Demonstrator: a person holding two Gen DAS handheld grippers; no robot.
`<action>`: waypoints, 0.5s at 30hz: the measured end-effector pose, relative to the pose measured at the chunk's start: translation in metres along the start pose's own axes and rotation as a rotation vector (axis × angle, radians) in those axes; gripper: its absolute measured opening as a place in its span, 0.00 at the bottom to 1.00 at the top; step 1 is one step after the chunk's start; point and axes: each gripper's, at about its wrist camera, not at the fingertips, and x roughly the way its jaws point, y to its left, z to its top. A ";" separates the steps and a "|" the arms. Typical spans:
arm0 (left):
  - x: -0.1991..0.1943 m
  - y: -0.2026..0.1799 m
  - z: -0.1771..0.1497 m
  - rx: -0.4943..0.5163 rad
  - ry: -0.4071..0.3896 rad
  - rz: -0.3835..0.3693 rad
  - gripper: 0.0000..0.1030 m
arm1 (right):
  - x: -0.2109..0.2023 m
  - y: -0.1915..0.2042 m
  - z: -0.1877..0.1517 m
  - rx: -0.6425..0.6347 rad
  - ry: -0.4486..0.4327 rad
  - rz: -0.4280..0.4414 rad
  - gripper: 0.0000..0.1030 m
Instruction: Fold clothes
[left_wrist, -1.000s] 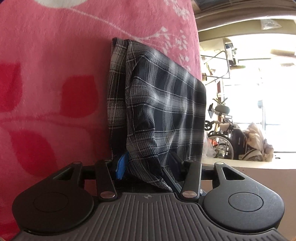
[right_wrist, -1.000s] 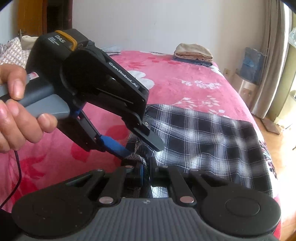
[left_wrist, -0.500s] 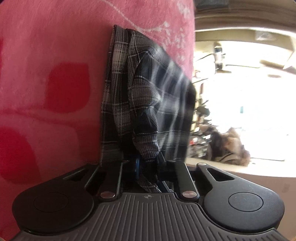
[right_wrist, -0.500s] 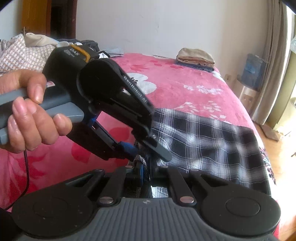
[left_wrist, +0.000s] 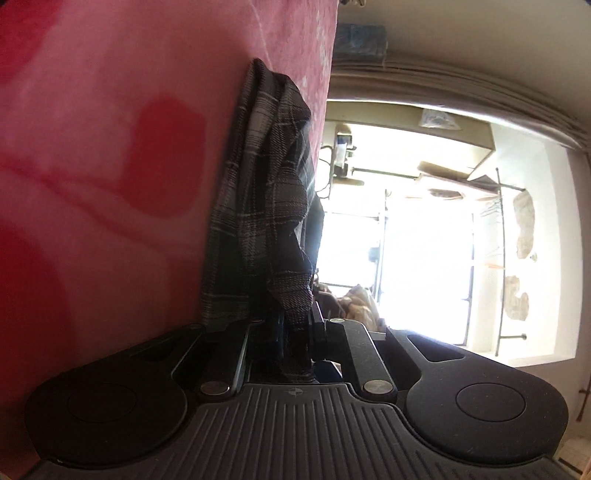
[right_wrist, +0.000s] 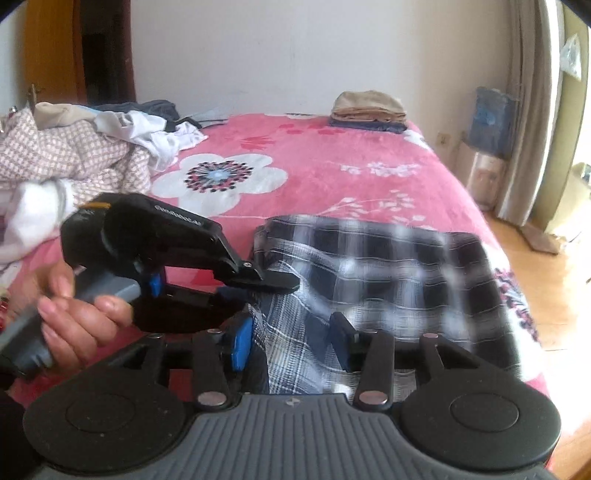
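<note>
Closest to you in the right wrist view, your right gripper (right_wrist: 291, 341) stands with its jaws parted; they have just been opening, and the blue pads (right_wrist: 238, 341) sit apart on either side of the near hem of the plaid garment (right_wrist: 388, 280), which lies between them without being pinched. Just to the left of that, your left hand (right_wrist: 79, 317) holds the grey handle of the left gripper (right_wrist: 258, 286), whose black fingers reach in from the left and meet at the garment's near left corner. In the left wrist view the left gripper (left_wrist: 297, 328) has its jaws drawn in tight on a gathered fold of the same plaid cloth (left_wrist: 269, 206), which bunches up from between the fingers; those jaws closed down on it within the last moment and now grip it. The garment itself is spread flat on the pink flowered blanket (right_wrist: 332, 162), near the bed's front right part, its far edge blurred. Further back on the left, a loose heap of unfolded clothes (right_wrist: 74, 147) rests on the blanket, a checked piece on top beside white ones. At the far end of the bed a small stack of folded clothes (right_wrist: 369, 110) sits by the pale wall (right_wrist: 295, 48). To the right, beyond the bed's edge, you can see the wooden floor (right_wrist: 543, 273) and a curtain (right_wrist: 532, 110).
</note>
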 end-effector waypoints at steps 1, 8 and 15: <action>-0.002 0.002 0.000 0.002 -0.002 -0.005 0.09 | -0.001 0.001 0.001 0.009 -0.004 0.028 0.46; -0.001 0.005 0.001 -0.005 0.017 -0.022 0.09 | 0.014 0.006 0.001 -0.011 0.036 0.124 0.39; 0.000 -0.009 0.005 0.018 0.025 0.071 0.26 | 0.049 0.014 -0.006 -0.039 0.115 0.154 0.35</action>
